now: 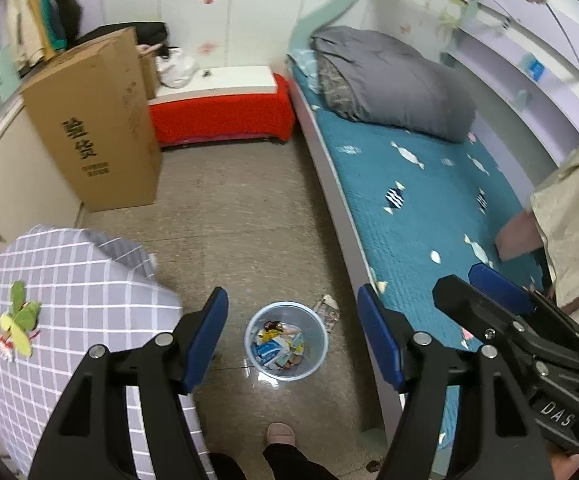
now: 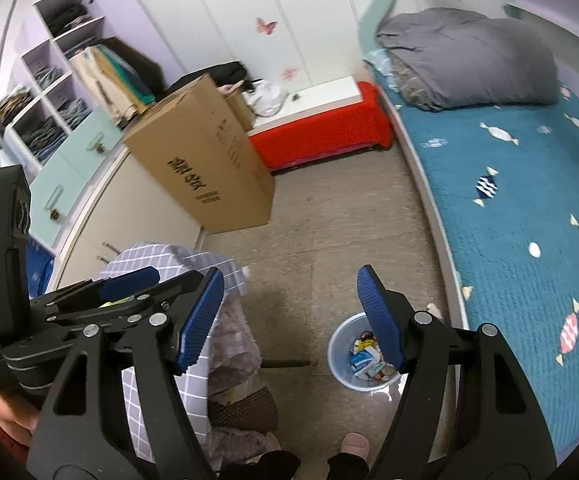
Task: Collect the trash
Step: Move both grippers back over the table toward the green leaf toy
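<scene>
A light blue trash bin stands on the floor beside the bed, holding several wrappers and paper scraps. It also shows in the right wrist view. A crumpled printed wrapper lies on the floor against the bin's far right side, by the bed frame. My left gripper is open and empty, held high above the bin. My right gripper is open and empty too, above the floor left of the bin. The right gripper also shows at the right in the left wrist view.
A bed with a teal fish-print cover and grey duvet runs along the right. A table with a grey checked cloth is at left. A tall cardboard box and a red-covered bench stand at the far end. My slippered foot is below.
</scene>
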`<action>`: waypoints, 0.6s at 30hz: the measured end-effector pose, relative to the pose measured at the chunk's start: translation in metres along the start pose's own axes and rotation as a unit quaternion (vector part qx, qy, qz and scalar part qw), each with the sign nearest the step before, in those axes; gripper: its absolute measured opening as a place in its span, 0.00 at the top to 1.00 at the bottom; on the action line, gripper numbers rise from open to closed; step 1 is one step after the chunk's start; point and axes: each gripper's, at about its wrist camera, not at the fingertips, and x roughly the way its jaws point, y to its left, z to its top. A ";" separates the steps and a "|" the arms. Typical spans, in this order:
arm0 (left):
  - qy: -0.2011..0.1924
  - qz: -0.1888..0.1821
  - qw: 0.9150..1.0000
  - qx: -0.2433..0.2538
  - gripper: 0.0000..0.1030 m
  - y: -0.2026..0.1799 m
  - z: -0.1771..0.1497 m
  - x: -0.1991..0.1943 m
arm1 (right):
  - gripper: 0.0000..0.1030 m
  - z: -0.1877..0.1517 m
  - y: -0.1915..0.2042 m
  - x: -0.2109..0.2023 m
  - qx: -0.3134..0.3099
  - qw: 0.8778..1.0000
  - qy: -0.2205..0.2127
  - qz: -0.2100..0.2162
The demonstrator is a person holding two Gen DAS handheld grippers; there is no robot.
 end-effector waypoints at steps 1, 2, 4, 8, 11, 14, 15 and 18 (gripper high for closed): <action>-0.002 0.005 1.000 -0.007 0.36 0.007 -0.003 -0.004 | 0.33 0.000 0.005 0.001 -0.005 1.000 0.001 0.004; -0.004 0.008 1.000 -0.013 0.36 0.013 -0.004 -0.007 | 0.33 -0.001 0.012 0.003 -0.011 1.000 0.004 0.010; -0.009 0.018 0.999 -0.029 0.36 0.028 -0.010 -0.017 | 0.33 -0.002 0.029 0.008 -0.025 0.999 0.009 0.024; -0.016 0.038 0.997 -0.065 0.36 0.059 -0.022 -0.034 | 0.33 -0.006 0.062 0.020 -0.054 0.997 0.024 0.052; -0.020 0.055 0.994 -0.095 0.36 0.089 -0.035 -0.048 | 0.33 -0.012 0.090 0.031 -0.073 0.994 0.040 0.073; -0.021 0.074 0.988 -0.133 0.36 0.128 -0.055 -0.063 | 0.33 -0.019 0.124 0.048 -0.093 0.989 0.060 0.096; -0.021 0.078 0.986 -0.144 0.35 0.139 -0.060 -0.066 | 0.33 -0.021 0.134 0.052 -0.099 0.988 0.065 0.102; -0.021 0.088 0.978 -0.185 0.35 0.178 -0.074 -0.077 | 0.33 -0.029 0.173 0.070 -0.122 0.982 0.084 0.120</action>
